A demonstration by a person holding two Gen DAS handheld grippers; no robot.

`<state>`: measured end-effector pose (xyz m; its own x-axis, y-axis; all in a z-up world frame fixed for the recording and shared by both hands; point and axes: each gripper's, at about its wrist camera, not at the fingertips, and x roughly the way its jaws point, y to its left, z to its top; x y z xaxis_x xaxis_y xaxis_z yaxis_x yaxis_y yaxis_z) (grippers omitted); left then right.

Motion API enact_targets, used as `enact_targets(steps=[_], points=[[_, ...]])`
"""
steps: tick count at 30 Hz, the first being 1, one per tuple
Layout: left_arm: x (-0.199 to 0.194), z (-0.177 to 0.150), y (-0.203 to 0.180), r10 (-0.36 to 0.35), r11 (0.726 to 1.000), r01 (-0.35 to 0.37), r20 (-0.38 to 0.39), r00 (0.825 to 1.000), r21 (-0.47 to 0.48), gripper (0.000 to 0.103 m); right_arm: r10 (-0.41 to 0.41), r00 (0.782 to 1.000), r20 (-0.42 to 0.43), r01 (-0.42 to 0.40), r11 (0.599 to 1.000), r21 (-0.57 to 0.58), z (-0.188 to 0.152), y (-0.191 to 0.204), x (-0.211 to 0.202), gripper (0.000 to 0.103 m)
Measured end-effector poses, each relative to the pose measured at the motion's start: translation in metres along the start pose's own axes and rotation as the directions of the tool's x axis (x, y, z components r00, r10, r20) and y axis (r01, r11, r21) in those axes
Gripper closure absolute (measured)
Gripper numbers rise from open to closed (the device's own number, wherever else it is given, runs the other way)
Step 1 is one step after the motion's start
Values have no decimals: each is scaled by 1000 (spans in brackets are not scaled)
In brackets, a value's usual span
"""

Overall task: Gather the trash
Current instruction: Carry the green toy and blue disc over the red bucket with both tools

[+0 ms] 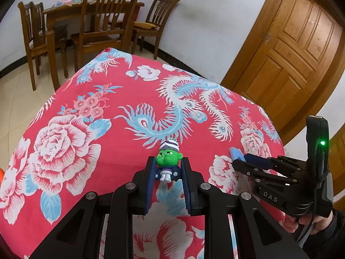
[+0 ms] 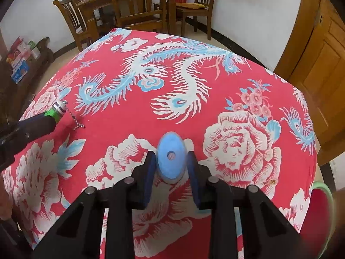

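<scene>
Green-faced toy figure, lower centre of the left wrist view, is pinched between the left claw pads just above the red floral bench cloth. Blue oval disc, centre of the right wrist view, sits between the right claw pads, narrow gap, both pads touching its edges. No container clearly visible; a bead chain trails from the toy at the frame's left.

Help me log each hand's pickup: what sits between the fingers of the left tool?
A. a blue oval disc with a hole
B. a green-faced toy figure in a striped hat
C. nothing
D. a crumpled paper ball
B: the left wrist view shows the green-faced toy figure clamped in the left tool; the blue oval disc is in the right tool.
</scene>
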<state>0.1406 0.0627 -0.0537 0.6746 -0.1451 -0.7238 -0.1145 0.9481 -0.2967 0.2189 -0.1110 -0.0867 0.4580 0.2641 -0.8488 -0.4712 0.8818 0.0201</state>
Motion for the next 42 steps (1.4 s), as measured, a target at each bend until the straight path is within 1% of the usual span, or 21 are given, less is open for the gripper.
enact_targets(steps=[2,6,12,16,21,28,35,42], points=[[0,0,-1,-1,1000,1,1,1000,2,80,-6,1000,4,6,1000,2,-1,2,-1,71],[-3,0,-5,-6,1000,6,6,1000,10,80,22,999,35,-23,999,49,-8,-1,-12,72],[-9,-1,-16,-19,999,18,15,1000,33,80,31,994,106,-41,994,98,-20,-5,-48,72],[-14,-2,-28,-30,998,29,20,999,55,80,32,991,127,-49,990,130,-29,-9,-68,72],[-22,-2,-47,-51,994,48,29,998,94,80,44,985,170,-80,974,212,-48,-22,-97,71],[-31,-5,-77,-77,986,71,37,996,149,80,8,976,217,-68,960,271,-72,-41,-131,71],[-37,-10,-111,-107,974,98,35,994,205,80,-48,965,259,-44,940,339,-101,-68,-165,71],[-37,-20,-153,-153,952,143,15,988,272,80,-105,957,270,-15,913,408,-129,-97,-184,71]])
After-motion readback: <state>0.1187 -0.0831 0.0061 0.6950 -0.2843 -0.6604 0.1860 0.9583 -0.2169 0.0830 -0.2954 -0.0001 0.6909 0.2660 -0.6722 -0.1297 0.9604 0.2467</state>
